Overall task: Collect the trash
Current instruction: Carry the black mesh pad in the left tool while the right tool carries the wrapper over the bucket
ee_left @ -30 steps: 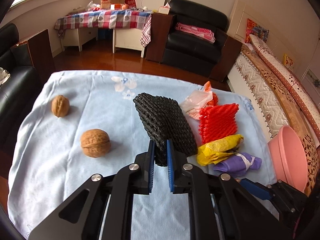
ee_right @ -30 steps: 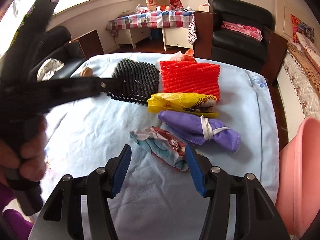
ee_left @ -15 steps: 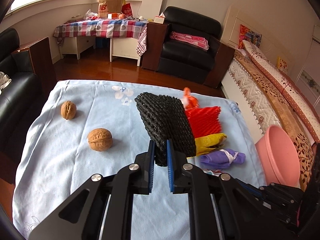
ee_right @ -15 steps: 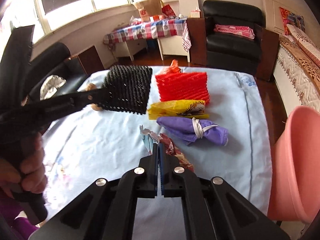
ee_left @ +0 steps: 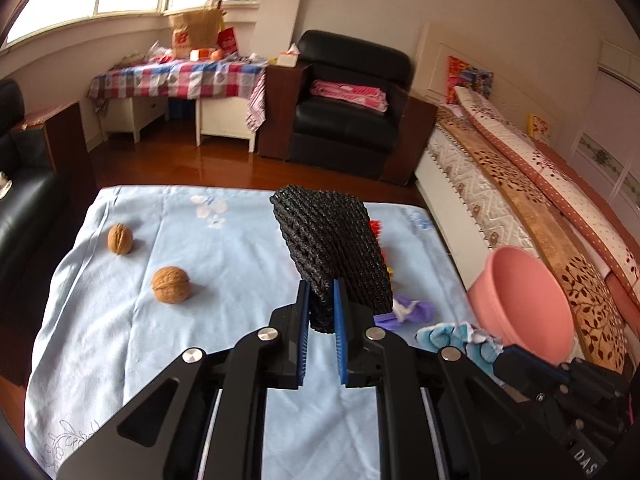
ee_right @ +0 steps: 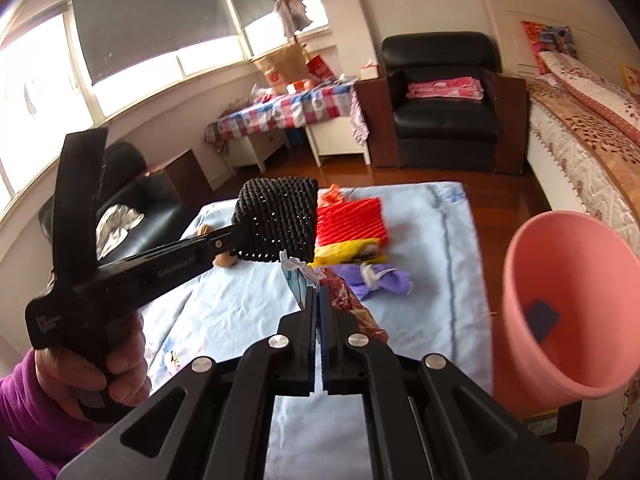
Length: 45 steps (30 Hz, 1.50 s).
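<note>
**Both grippers hold trash above the blue cloth**

The black foam net [ee_left: 332, 248] is pinched at its lower corner between the blue pads of the left gripper [ee_left: 321, 308] and stands tilted above the cloth, clear of it. In the right wrist view the same net [ee_right: 276, 220] hangs off the end of the left gripper, whose handle a hand [ee_right: 100, 364] in a purple sleeve grips.

The right gripper [ee_right: 318, 312] has its jaws pressed together on a crumpled printed wrapper [ee_right: 304, 280], which sticks up past the fingertips and trails down to their right.

Left lying on the light blue cloth [ee_right: 224, 312], just behind the wrapper, are a purple bundle tied with white [ee_right: 380, 280], a yellow packet [ee_right: 344, 252] and a red foam net [ee_right: 352, 220], one behind the other. Two walnuts [ee_left: 171, 284] sit well apart from these on the cloth's left side.

A pink bin [ee_right: 568, 312] stands off the cloth's right edge, tilted in view, with a dark square scrap [ee_right: 542, 316] inside.
</note>
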### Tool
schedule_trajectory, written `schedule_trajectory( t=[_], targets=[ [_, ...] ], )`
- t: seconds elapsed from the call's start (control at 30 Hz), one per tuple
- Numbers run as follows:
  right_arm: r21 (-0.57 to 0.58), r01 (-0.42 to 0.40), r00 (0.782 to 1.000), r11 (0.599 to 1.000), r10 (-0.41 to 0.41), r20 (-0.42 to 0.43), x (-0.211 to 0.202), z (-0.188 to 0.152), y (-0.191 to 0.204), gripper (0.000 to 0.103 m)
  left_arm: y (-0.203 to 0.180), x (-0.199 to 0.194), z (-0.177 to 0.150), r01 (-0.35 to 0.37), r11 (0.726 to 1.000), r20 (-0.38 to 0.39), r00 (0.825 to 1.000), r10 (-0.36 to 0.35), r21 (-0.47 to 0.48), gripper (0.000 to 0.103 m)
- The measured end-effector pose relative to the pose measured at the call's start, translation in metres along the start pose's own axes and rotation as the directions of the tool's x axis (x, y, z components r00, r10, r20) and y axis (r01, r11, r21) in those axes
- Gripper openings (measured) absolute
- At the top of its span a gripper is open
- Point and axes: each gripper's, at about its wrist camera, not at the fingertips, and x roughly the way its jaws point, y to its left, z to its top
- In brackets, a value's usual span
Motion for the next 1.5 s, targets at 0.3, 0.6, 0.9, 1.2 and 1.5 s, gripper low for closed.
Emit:
schedule_trajectory(
  t=[0.3,0.6,0.9,1.2,1.5],
  targets=[
    [0.079,0.069,0.996,0.994,-0.073,0.044,-0.027,-0.003,-0.035,0.001,-0.049,-0.004,0.003,0.049,0.994,0.029,0.998,-0.052,0.098,0.011],
    [0.159,0.138,0.984,0.978,-0.154,0.093,-0.055,-0.002,-0.075,0.001,-0.101,0.004,0.002,0.113,0.976,0.019,0.993,-0.119,0.187,0.011],
    [0.239,0.203,0.964,0.949,-0.237,0.121,-0.082,-0.004,-0.115,0.001,-0.152,0.018,0.001,0.182,0.948,-0.009,0.983,-0.186,0.261,0.011],
    [0.313,0.266,0.943,0.912,-0.314,0.112,-0.097,-0.015,-0.152,0.001,-0.206,0.032,-0.007,0.255,0.909,-0.043,0.966,-0.256,0.331,0.011],
    [0.368,0.313,0.926,0.876,-0.368,0.089,-0.102,-0.023,-0.184,0.001,-0.242,0.055,-0.016,0.304,0.874,-0.094,0.952,-0.291,0.379,0.011]
  ],
)
